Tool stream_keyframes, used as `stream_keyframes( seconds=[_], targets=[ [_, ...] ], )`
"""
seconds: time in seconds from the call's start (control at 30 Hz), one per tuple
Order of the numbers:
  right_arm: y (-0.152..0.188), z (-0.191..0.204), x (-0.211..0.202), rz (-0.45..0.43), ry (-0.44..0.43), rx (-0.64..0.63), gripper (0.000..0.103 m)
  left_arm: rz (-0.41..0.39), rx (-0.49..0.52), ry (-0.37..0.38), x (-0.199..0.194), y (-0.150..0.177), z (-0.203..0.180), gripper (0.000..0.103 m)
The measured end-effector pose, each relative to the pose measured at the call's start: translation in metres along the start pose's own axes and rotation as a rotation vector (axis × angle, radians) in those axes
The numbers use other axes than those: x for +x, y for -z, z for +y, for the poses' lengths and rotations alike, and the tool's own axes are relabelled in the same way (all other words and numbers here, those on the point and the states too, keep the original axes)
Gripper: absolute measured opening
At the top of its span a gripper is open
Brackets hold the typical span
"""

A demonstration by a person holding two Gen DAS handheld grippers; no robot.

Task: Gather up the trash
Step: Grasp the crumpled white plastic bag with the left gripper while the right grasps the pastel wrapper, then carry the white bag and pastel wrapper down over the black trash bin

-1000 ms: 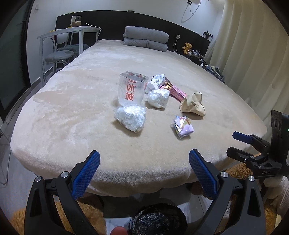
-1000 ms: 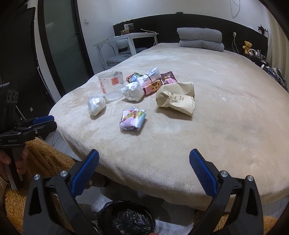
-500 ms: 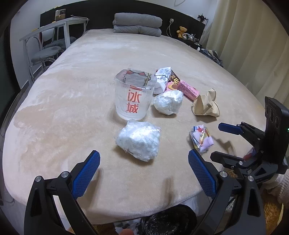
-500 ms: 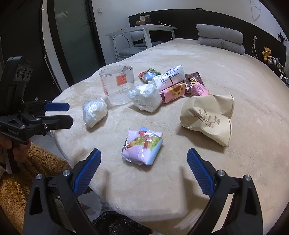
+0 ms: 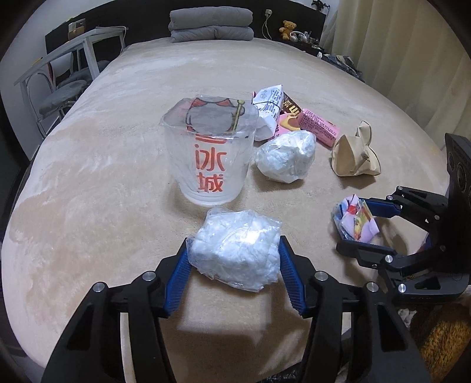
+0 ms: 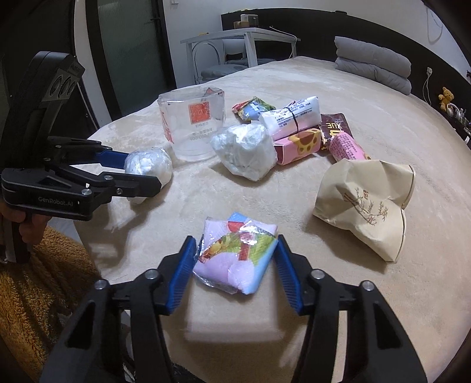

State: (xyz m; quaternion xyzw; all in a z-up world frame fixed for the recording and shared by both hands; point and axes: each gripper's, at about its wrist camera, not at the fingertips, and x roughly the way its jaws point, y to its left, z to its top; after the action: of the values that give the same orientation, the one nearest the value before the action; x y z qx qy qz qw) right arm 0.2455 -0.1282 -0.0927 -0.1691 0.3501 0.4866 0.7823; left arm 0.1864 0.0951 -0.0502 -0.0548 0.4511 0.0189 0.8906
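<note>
Left gripper fingers narrowed, blue pads touching both sides of the clear plastic bag wad, which sits on the beige blanket between the tips. Right gripper same: pads closed in against the pink-and-blue foil snack packet, packet lying flat between them near the bed edge.

From the left wad, clear plastic cup with red characters stands upright at 12 o'clock, just beside it. Second plastic wad at 1 o'clock. Crumpled tan paper cup at 2 o'clock, well apart. Pink carton and white wrapped pack lie behind the second wad. Folded grey duvet sits at the far end of the bed.
</note>
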Motion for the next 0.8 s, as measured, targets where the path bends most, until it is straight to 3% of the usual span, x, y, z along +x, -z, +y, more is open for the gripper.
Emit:
stream_keyframes(
  seconds=[0.3,0.57,0.8],
  targets=[
    [0.003,-0.004,-0.021,-0.045,0.0,0.041,0.053,-0.047,-0.02,0.001,-0.01,0.007,-0.003,0.054],
    [0.016,-0.006,-0.051,-0.095,0.019,0.08,0.053,-0.111,-0.051,0.043,-0.032,0.019,-0.018,0.054],
    [0.032,0.002,-0.079,-0.144,0.04,0.095,0.053,-0.16,-0.019,0.091,-0.049,0.029,-0.038,0.054]
  ],
)
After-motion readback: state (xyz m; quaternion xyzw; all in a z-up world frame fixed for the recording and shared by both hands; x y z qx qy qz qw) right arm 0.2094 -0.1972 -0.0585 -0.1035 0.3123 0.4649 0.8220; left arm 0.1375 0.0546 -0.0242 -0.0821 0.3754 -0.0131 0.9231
